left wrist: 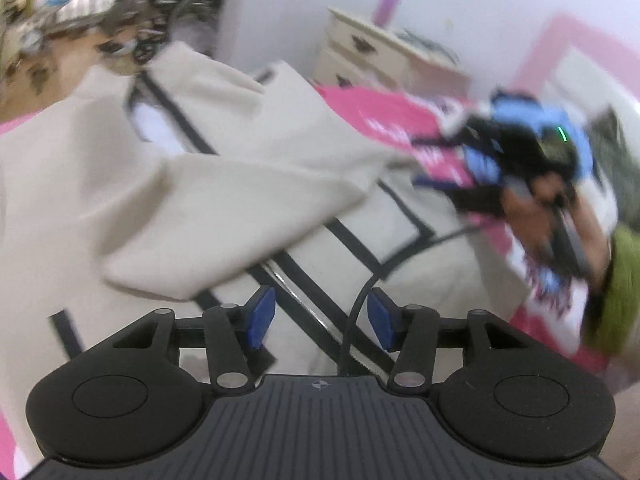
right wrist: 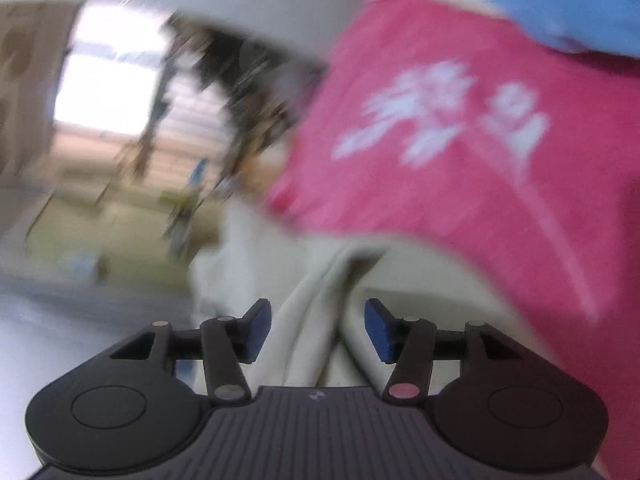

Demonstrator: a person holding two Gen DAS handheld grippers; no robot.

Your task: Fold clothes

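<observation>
A cream garment with black trim (left wrist: 200, 200) lies spread on a pink bedspread with white flowers (left wrist: 384, 116). One sleeve (left wrist: 248, 216) is folded across its front. My left gripper (left wrist: 322, 318) hovers over the garment's lower part, open, with nothing between its blue pads (left wrist: 264, 316). In the right wrist view my right gripper (right wrist: 318, 330) is open too; a cream fold of the garment (right wrist: 316, 320) runs between its pads without being pinched. A hand (left wrist: 528, 216) in a green sleeve carries that gripper at the right of the left wrist view. Both pictures are blurred.
A cream dresser (left wrist: 372, 52) with a purple bottle (left wrist: 388, 6) stands against the back wall. A black cable (left wrist: 360, 304) crosses the garment. Something light blue (right wrist: 568, 4) lies on the bedspread (right wrist: 440, 184). Blurred clutter (right wrist: 240, 92) fills the room beyond.
</observation>
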